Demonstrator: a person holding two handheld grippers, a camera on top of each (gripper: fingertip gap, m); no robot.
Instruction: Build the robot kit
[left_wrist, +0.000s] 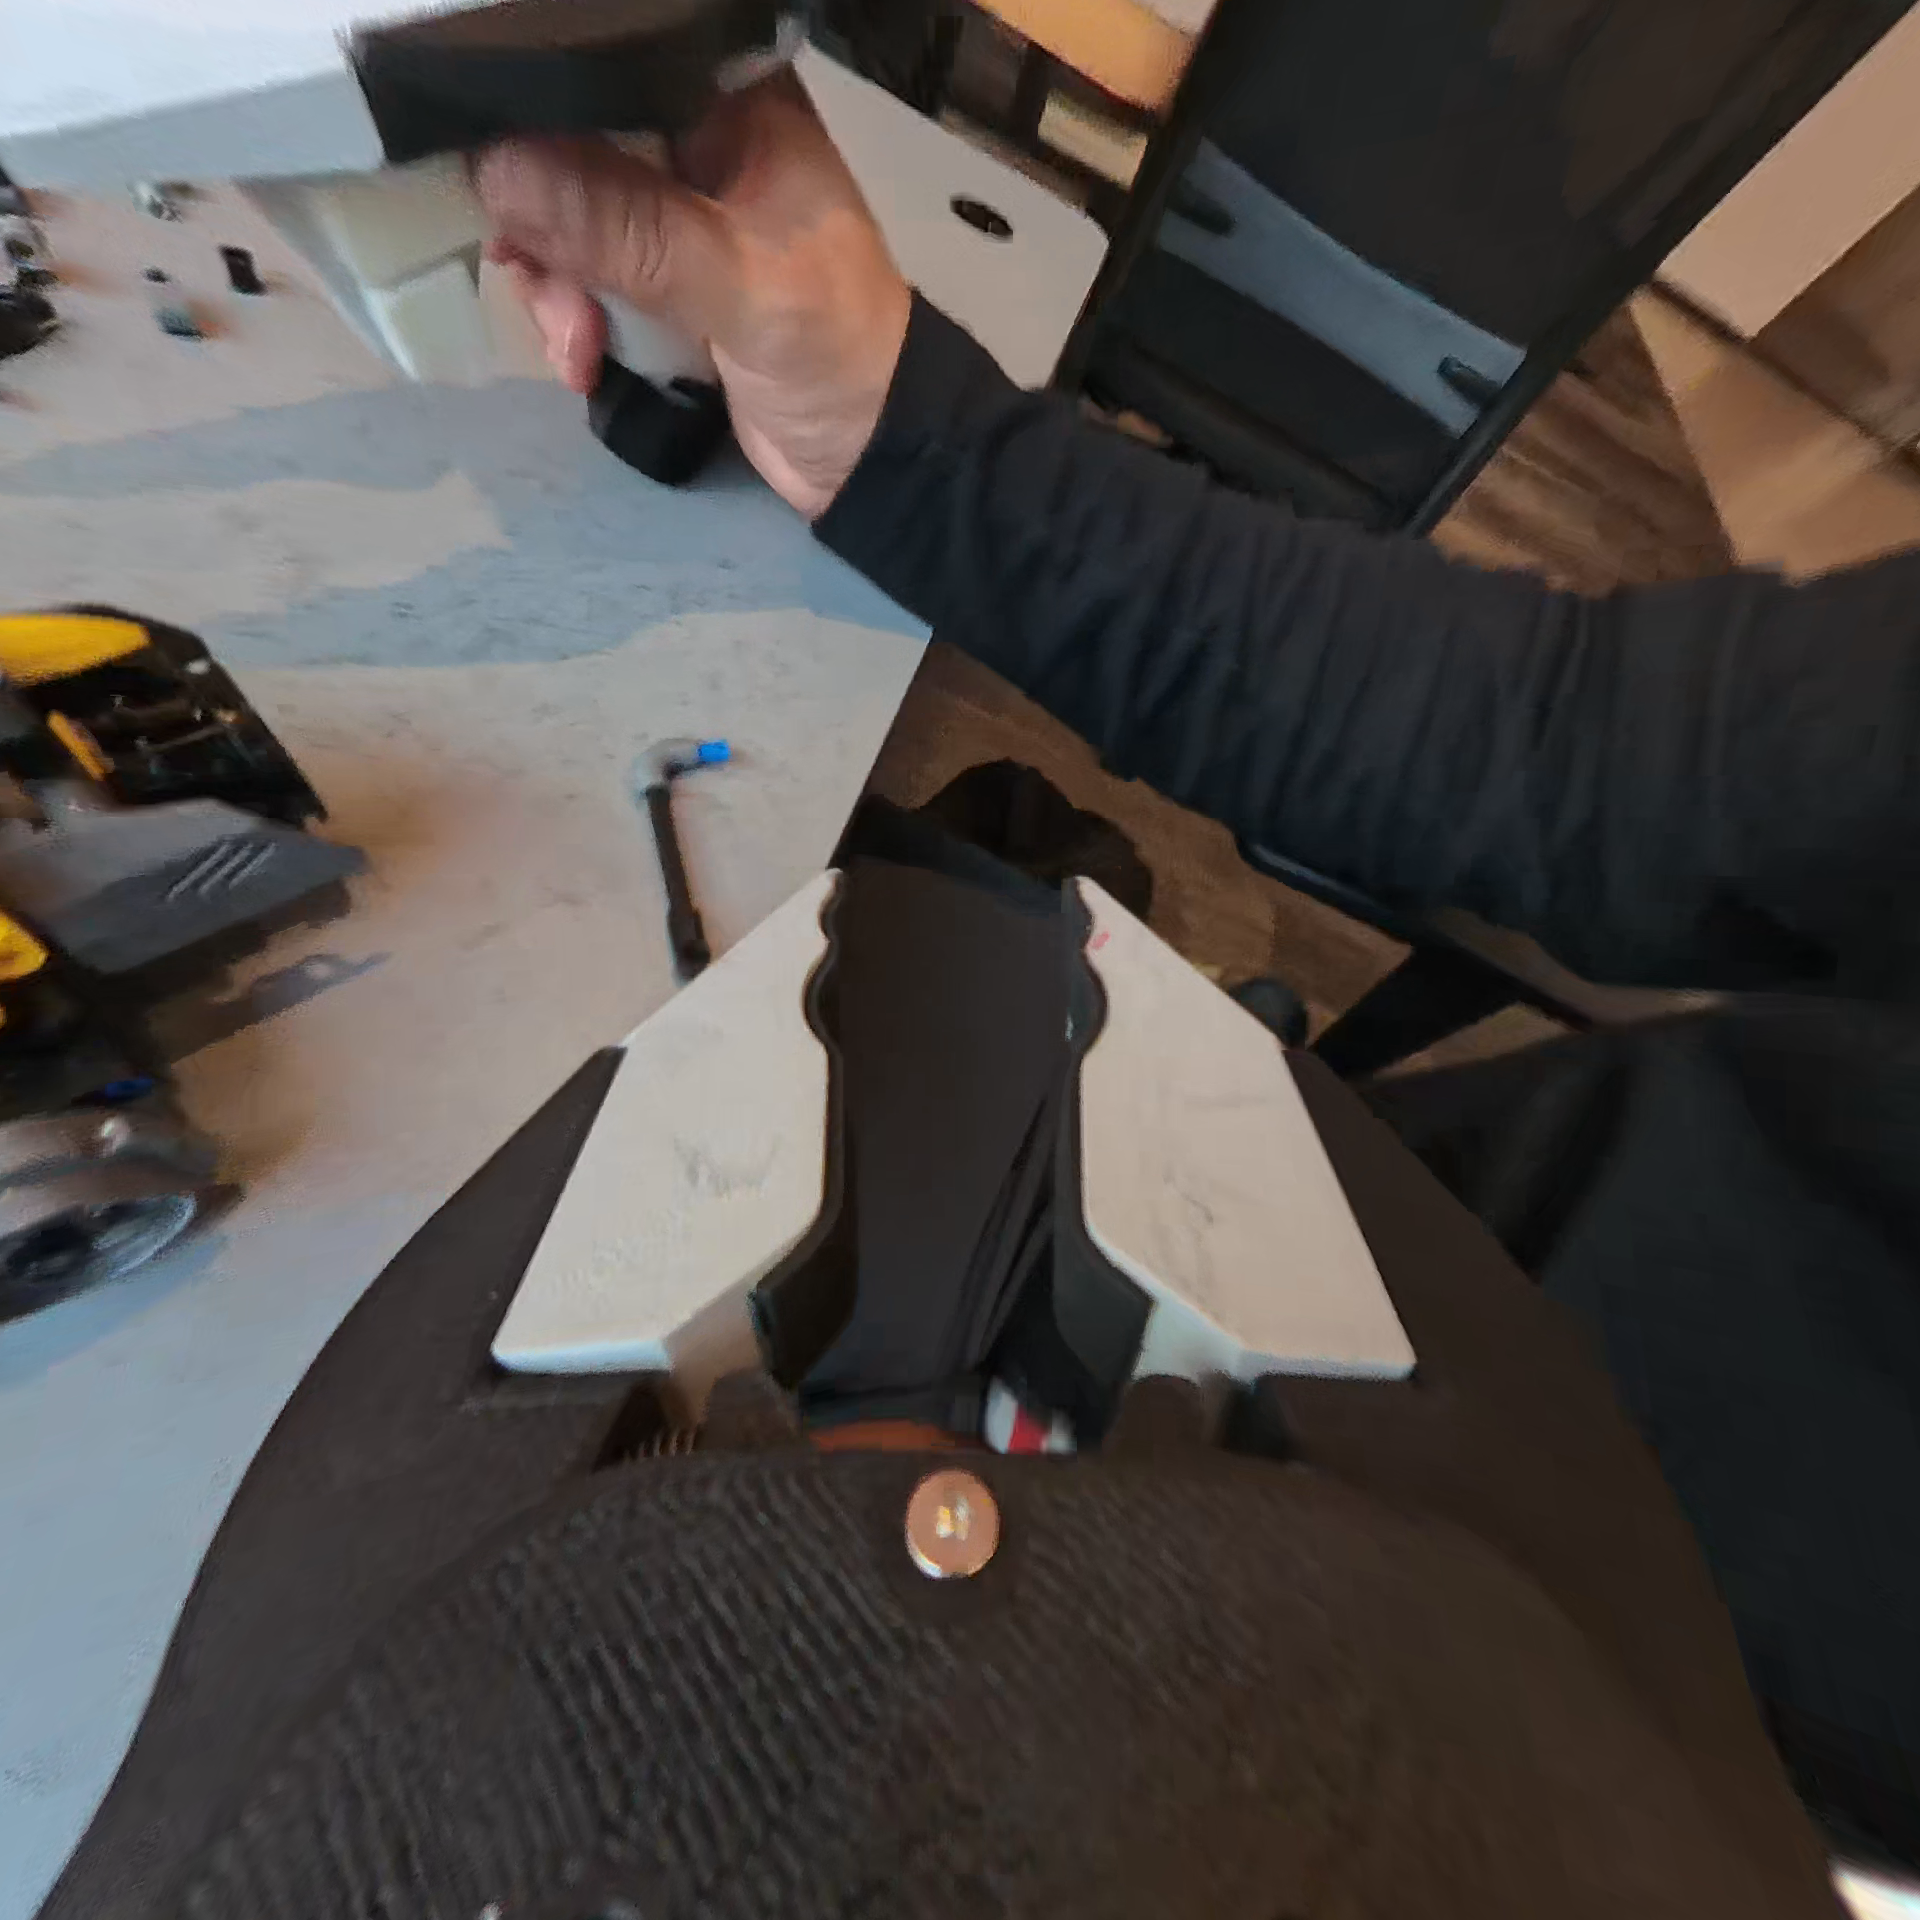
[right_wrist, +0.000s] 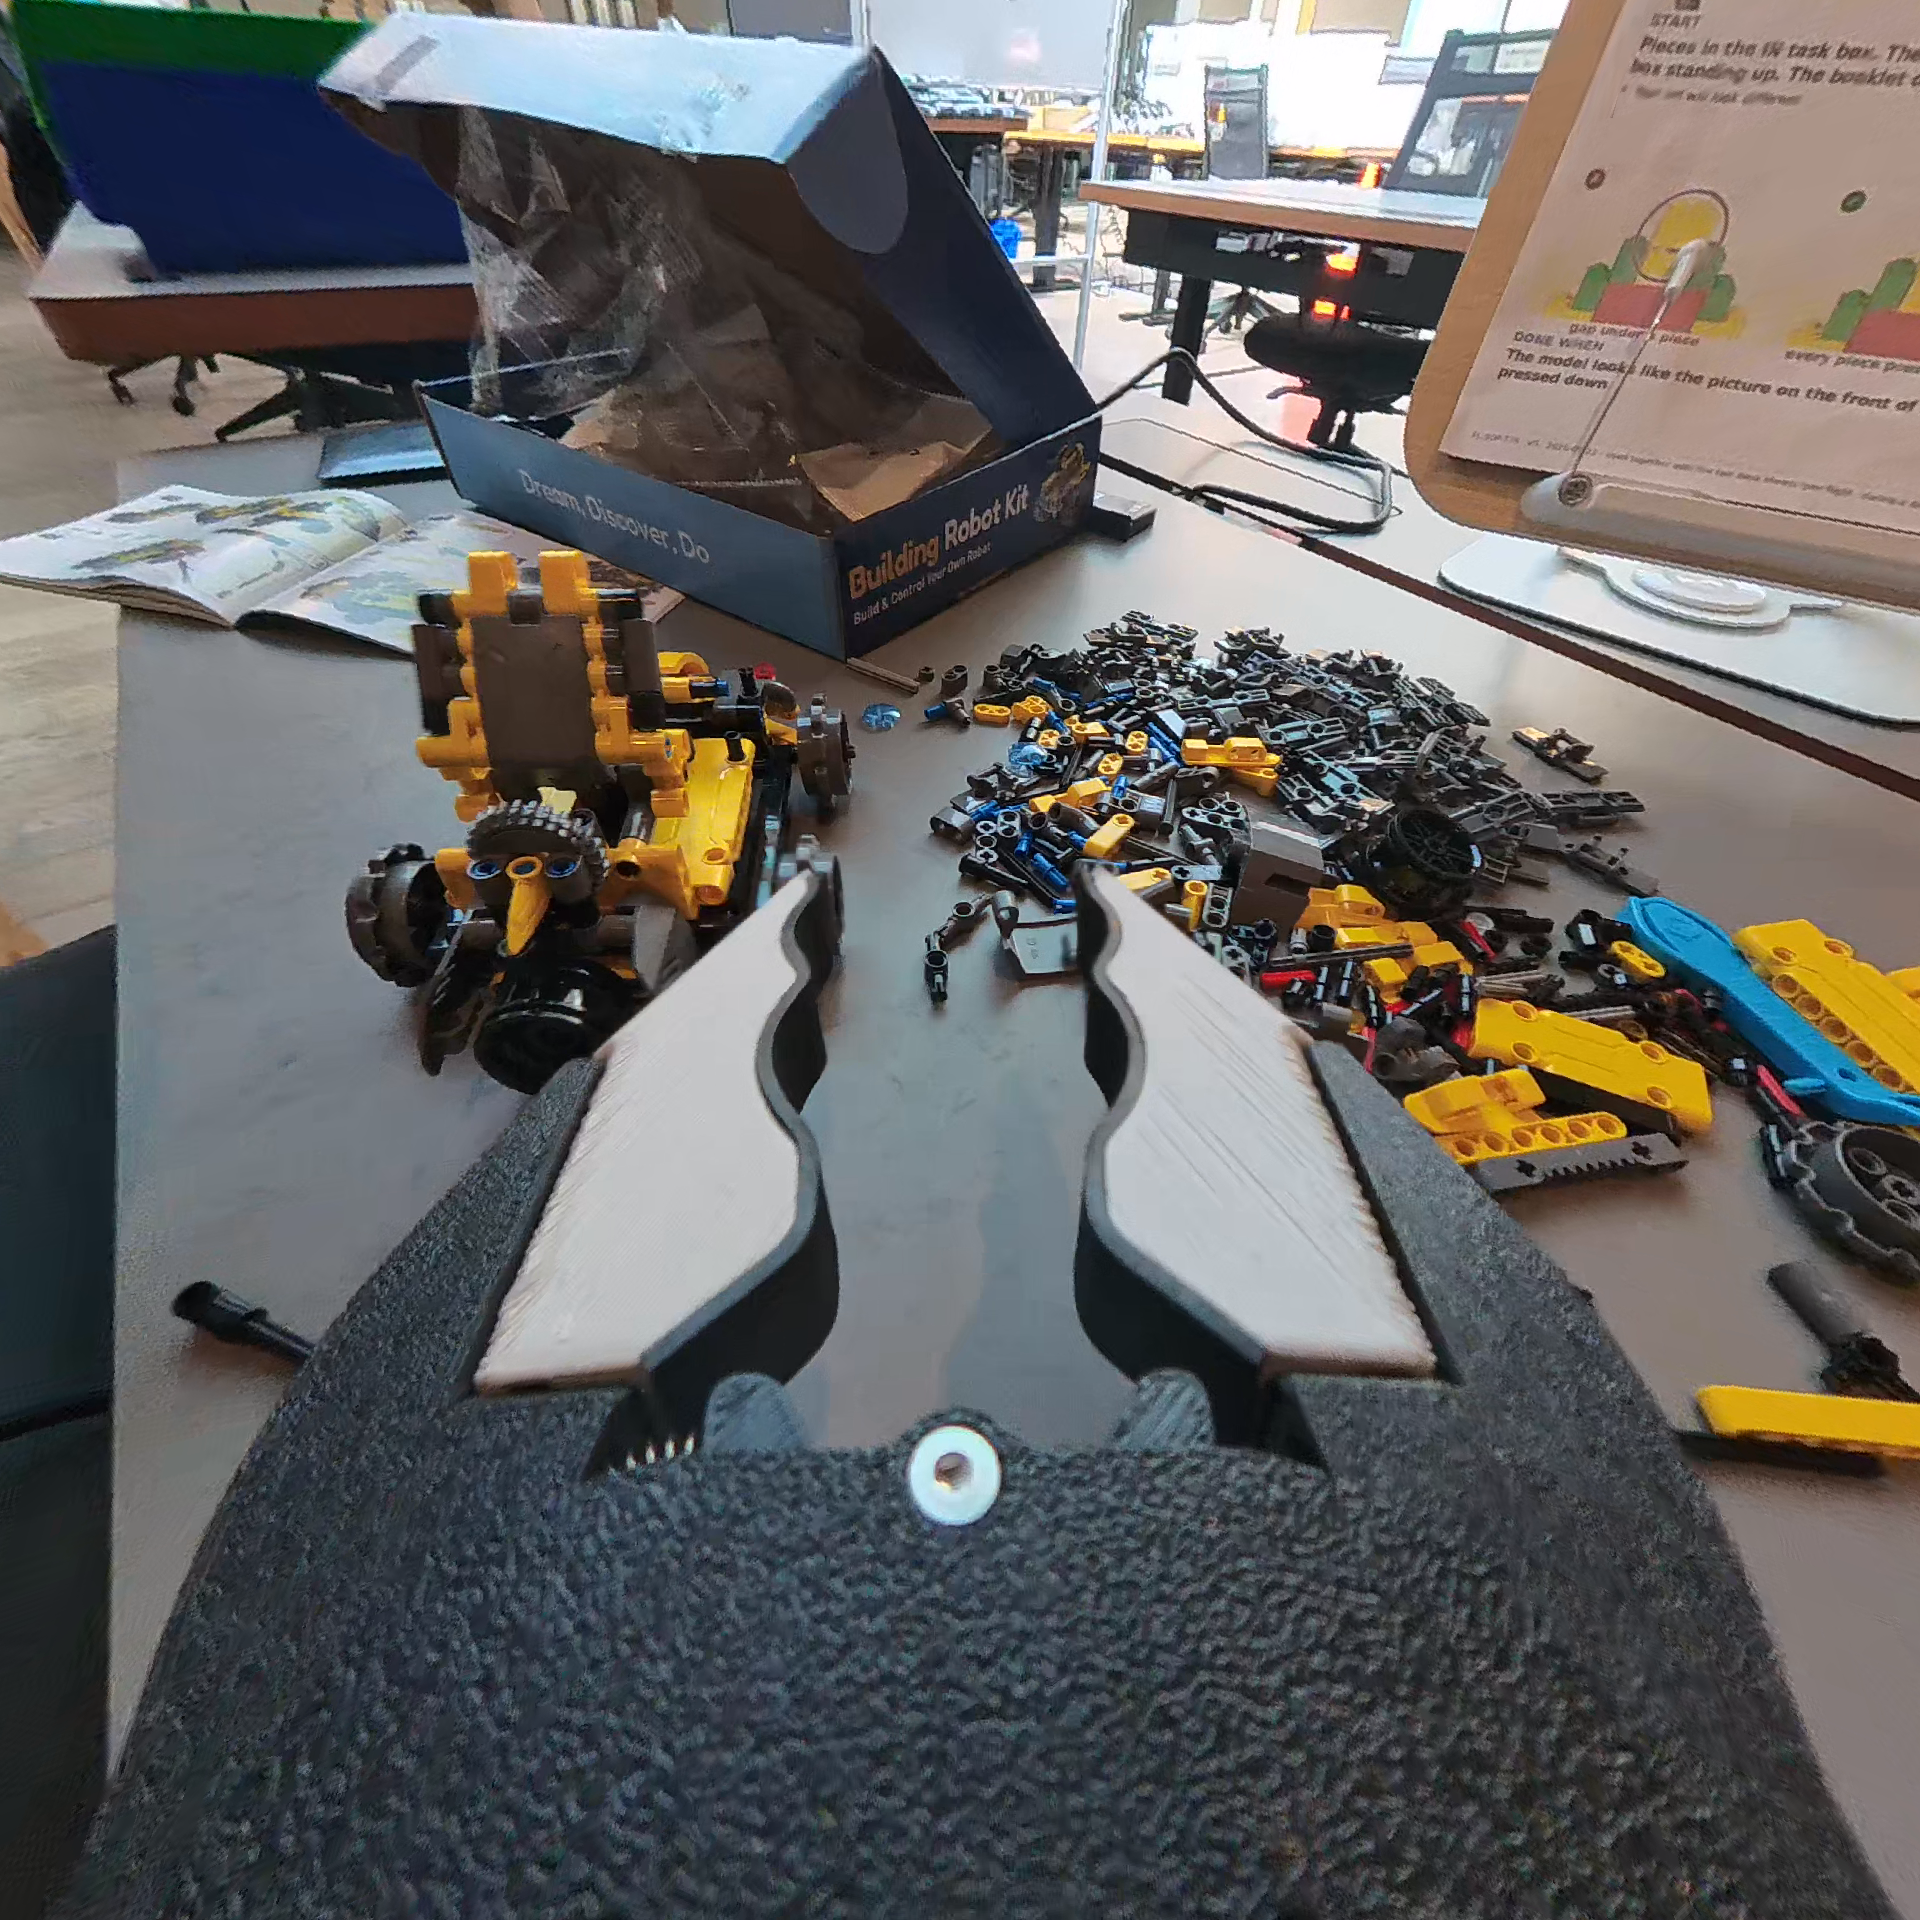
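Observation:
My right gripper (right_wrist: 956, 894) is open and empty, held low over a grey table (right_wrist: 260, 1039). A partly built yellow and black wheeled model (right_wrist: 592, 810) stands just left of its left fingertip. A pile of small black, yellow and blue building parts (right_wrist: 1247, 790) lies just right of its right fingertip. My left gripper (left_wrist: 951, 883) is open beside the table's edge, with only dark clothing behind the gap. In the blurred left wrist view, a hand (left_wrist: 707, 281) holds the right gripper above the table (left_wrist: 416, 623). The model (left_wrist: 125, 707) is at the left.
An open blue box (right_wrist: 769, 416) stands behind the model, next to an open booklet (right_wrist: 260, 551). A stand with a printed sheet (right_wrist: 1683, 260) is at the back right. A blue tool (right_wrist: 1745, 987), yellow beams (right_wrist: 1590, 1049), a wheel (right_wrist: 1860, 1174) and a black pin (right_wrist: 234, 1314) lie about. From the left gripper's tips to the black pin (right_wrist: 234, 1314) is close to 5 centimeters.

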